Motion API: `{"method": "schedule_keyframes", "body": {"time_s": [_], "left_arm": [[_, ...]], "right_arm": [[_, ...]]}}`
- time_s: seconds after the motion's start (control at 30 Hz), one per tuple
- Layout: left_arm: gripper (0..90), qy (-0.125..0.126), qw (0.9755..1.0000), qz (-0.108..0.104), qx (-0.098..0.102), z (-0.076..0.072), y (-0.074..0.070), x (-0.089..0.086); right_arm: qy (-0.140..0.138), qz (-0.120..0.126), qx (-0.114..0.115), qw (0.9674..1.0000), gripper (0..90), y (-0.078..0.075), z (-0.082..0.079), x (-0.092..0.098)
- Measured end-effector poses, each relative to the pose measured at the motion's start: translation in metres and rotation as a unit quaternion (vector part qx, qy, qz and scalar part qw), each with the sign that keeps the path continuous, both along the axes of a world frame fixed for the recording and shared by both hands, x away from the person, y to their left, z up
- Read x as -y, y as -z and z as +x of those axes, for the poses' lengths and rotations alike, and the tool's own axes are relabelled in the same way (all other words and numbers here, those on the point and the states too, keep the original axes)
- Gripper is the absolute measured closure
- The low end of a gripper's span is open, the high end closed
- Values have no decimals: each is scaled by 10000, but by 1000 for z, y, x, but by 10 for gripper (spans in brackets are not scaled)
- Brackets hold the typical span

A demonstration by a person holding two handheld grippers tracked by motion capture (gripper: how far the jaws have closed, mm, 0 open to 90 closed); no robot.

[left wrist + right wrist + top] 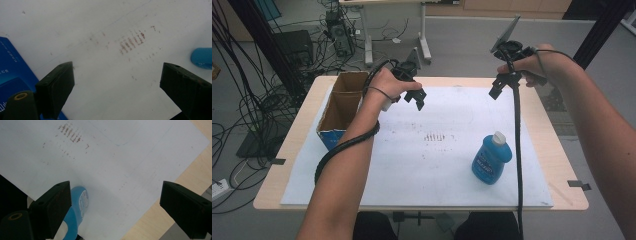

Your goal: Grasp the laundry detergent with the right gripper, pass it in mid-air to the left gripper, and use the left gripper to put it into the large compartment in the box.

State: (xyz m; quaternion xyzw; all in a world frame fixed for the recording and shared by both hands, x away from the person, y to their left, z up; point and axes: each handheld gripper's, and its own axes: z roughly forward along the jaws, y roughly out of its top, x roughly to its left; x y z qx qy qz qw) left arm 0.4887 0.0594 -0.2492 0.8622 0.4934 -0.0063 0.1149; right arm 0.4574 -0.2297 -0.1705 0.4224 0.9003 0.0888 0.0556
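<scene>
Two forearms are seen entering from the near edge, w/ a blue bottle (pixel 491 161) lying on its side on the white sheet (pixel 422 165) at the near right of the worktop (pixel 562 170). Its long axis is tilted, cap (pixel 499 137) aimed away, base toward the person. Farther off, both tools are held above the sheet: right hand-held gripper (pixel 502 86) w/ jaws apart, nothing between; left hand-held gripper (pixel 417 98) likewise apart & empty. The bottle lies nearer the right one, below & toward the person. Beyond the left arm, an open cardboard box (pixel 343 107) is set at the sheet's left edge.
</scene>
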Motion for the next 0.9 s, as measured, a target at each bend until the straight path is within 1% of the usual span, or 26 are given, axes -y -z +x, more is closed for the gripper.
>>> {"method": "schedule_keyframes", "body": {"time_s": [0.13, 0.23, 0.27, 0.5, 0.57, 0.73, 0.8, 0.83, 0.9], "left_arm": [[126, 30, 10000, 4, 12, -1, -1, 0], [127, 19, 10000, -40, 21, -2, -2, -1], [127, 19, 10000, -40, 21, -2, -2, -1], [127, 18, 10000, -30, 10, -5, 1, -2], [127, 5, 10000, -59, 7, -6, 2, -2], [127, 40, 10000, -74, -17, -7, 3, -3], [127, 2, 10000, -90, -7, -8, 3, -3], [127, 33, 10000, -67, -9, -8, 3, -3], [127, 11, 10000, -82, 0, -8, 2, -4]], "right_arm": [[28, 10, -4, 10000, 102, 1, -1, 3], [92, -19, -3, 10000, 102, 1, -2, 12], [92, -19, -3, 10000, 102, 1, -2, 12], [187, -63, 1, 9998, 102, 2, -6, 27], [224, -66, -7, 9997, 102, 3, -7, 30], [293, -70, -15, 9995, 102, 5, -9, 38], [323, -73, -12, 9995, 102, 6, -11, 43], [342, -73, -22, 9994, 102, 7, -12, 45], [368, -78, -22, 9993, 102, 8, -13, 48]]}}
